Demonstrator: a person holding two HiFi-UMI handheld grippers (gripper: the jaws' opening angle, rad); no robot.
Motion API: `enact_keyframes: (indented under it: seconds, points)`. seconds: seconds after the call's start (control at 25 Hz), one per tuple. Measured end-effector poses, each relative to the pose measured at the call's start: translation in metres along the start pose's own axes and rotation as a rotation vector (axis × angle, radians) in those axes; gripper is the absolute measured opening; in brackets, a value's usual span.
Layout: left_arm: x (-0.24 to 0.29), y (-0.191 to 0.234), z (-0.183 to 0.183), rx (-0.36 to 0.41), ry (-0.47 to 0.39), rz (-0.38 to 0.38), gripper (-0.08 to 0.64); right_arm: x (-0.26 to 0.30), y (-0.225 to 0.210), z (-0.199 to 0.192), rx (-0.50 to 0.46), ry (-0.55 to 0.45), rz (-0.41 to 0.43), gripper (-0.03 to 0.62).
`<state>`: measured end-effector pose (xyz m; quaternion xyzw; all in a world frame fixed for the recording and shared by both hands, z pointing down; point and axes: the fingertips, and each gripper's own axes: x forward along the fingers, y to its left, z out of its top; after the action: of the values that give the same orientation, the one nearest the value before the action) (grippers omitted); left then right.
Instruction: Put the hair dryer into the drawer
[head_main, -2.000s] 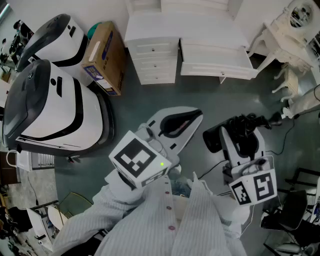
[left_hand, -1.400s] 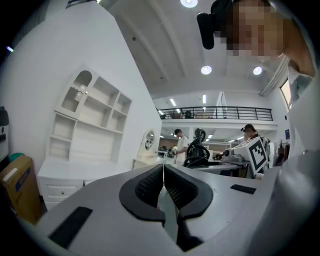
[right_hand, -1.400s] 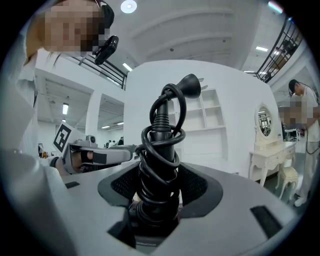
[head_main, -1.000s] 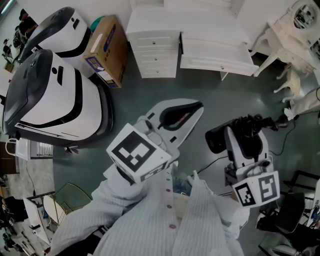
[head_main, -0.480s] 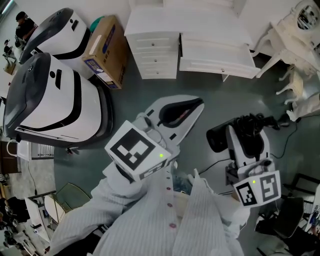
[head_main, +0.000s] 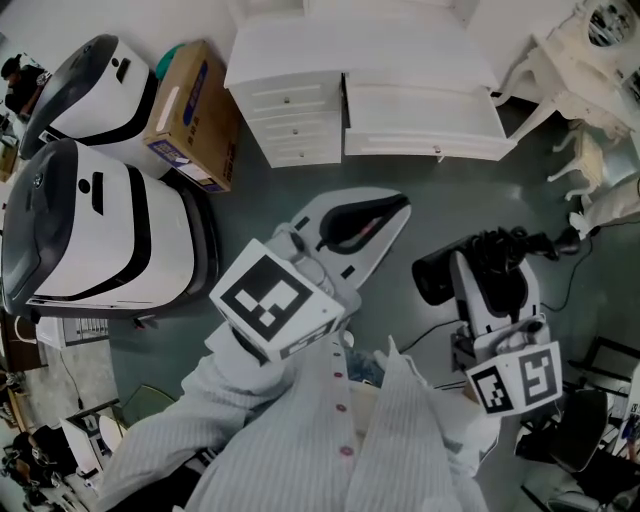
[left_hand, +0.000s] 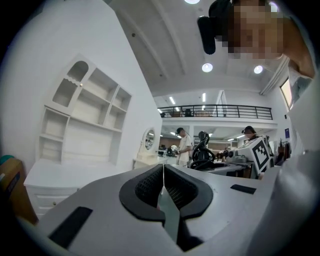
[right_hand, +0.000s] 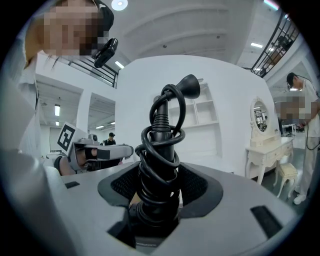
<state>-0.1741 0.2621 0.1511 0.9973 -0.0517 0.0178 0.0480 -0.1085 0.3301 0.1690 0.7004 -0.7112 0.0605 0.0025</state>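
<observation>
One black plastic hair dryer (right_hand: 159, 150), cord wound round its handle, probably for tidy carrying. It is near right, well apart from the furniture, and the right gripper (right_hand: 160, 175) is clamped on the handle.

One left gripper (left_hand: 163, 172), jaws together and empty, seemingly spare for drawer work.

Far: one white wooden dresser (head_main: 290, 60) with three small drawers (head_main: 295, 125) and one wide drawer (head_main: 420, 125), apparently pulled out.

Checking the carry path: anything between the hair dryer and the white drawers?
Nothing visible. The hair dryer, clamped in the right gripper, faces bare floor up to the drawers. The cardboard box sits off to the left.
</observation>
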Motion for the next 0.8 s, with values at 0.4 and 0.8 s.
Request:
enact_keyframes:
  seconds: [0.4,0.8]
  points:
    - [0.05,0.072,0.016,0.003,-0.003,-0.041,0.012,0.073,-0.04,0.015,0.005,-0.001,-0.04,0.229]
    - [0.084,0.14,0.024,0.002,-0.004,-0.057,0.012,0.141,-0.07,0.025,0.003,0.001,-0.066,0.229]
